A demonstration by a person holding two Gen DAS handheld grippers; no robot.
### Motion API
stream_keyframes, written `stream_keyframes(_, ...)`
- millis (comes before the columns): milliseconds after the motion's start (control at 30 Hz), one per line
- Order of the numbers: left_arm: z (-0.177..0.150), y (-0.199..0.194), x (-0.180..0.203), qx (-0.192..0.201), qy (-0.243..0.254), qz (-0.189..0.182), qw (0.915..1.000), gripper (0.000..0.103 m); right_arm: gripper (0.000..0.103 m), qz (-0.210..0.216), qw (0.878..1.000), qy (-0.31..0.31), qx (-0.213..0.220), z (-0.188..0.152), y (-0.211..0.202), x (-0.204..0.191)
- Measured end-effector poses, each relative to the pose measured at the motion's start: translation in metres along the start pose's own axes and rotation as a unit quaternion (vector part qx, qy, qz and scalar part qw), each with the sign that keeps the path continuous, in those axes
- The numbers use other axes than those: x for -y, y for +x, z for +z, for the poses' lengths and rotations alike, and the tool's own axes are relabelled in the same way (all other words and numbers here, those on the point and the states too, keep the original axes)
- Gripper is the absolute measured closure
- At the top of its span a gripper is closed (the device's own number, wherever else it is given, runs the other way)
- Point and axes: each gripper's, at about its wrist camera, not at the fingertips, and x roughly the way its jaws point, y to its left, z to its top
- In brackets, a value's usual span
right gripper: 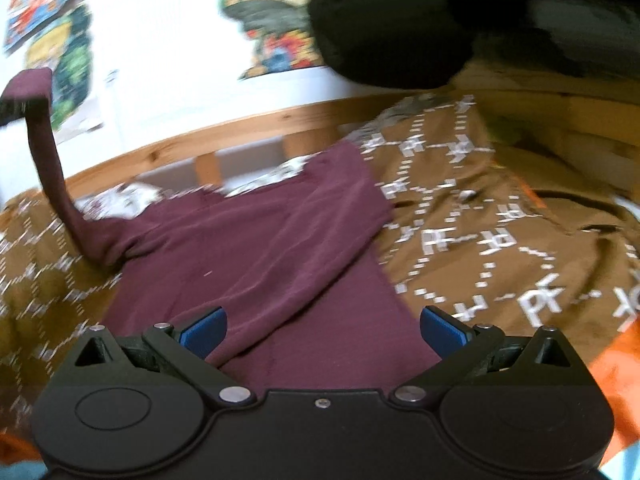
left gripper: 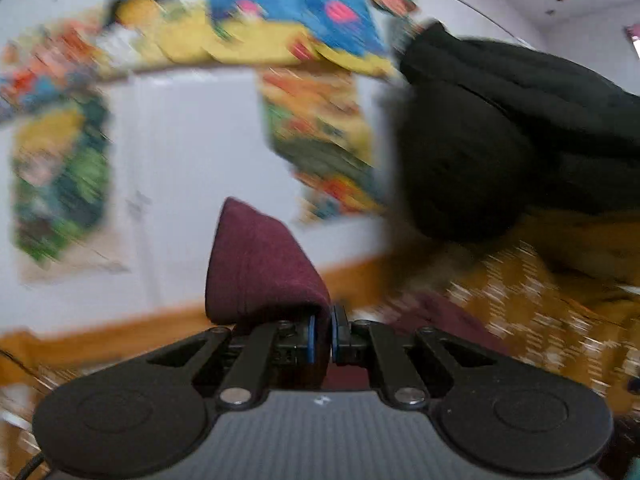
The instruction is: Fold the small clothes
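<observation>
My left tongs [left gripper: 322, 334] closed on lifted sleeve end of maroon garment [right gripper: 256, 248], my right tongs [right gripper: 322, 330] open above its wrinkled body, free bedspread [right gripper: 480, 216] at 3 o'clock, wooden bed rail [right gripper: 240, 128] at 12 o'clock.

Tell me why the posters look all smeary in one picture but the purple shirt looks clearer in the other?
Left wrist view: streaky motion blur smears the posters; only the left tool and the maroon shirt it pinches look sharp. Right wrist view: milder blur, shirt folds readable, and the fisheye lens bends the wooden rail.
</observation>
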Motion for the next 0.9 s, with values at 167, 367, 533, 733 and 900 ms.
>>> stream_keyframes(167,-0.029,0.020,0.031,-0.064,-0.035,-0.070,0.9949,0.096,0.000,-0.032,0.998,0.047,0.019,0.004,-0.004,0.022)
stream_keyframes(367,-0.057,0.025,0.055,-0.128,-0.026,-0.106,0.9859,0.095,0.000,-0.054,0.996,0.067,0.027,0.004,-0.007,0.033)
stream_keyframes(533,-0.066,0.024,0.050,-0.160,-0.065,-0.122,0.9774,0.083,0.000,-0.052,0.996,0.061,0.029,0.004,-0.006,0.028)
stream_keyframes(733,-0.062,0.007,0.041,-0.167,-0.096,-0.157,0.9686,0.033,0.001,-0.056,0.997,0.048,0.036,0.001,-0.008,0.025)
stream_keyframes(900,-0.050,-0.013,0.016,-0.204,-0.151,-0.129,0.9587,0.016,0.001,-0.056,0.996,0.056,0.048,0.002,-0.010,0.027)
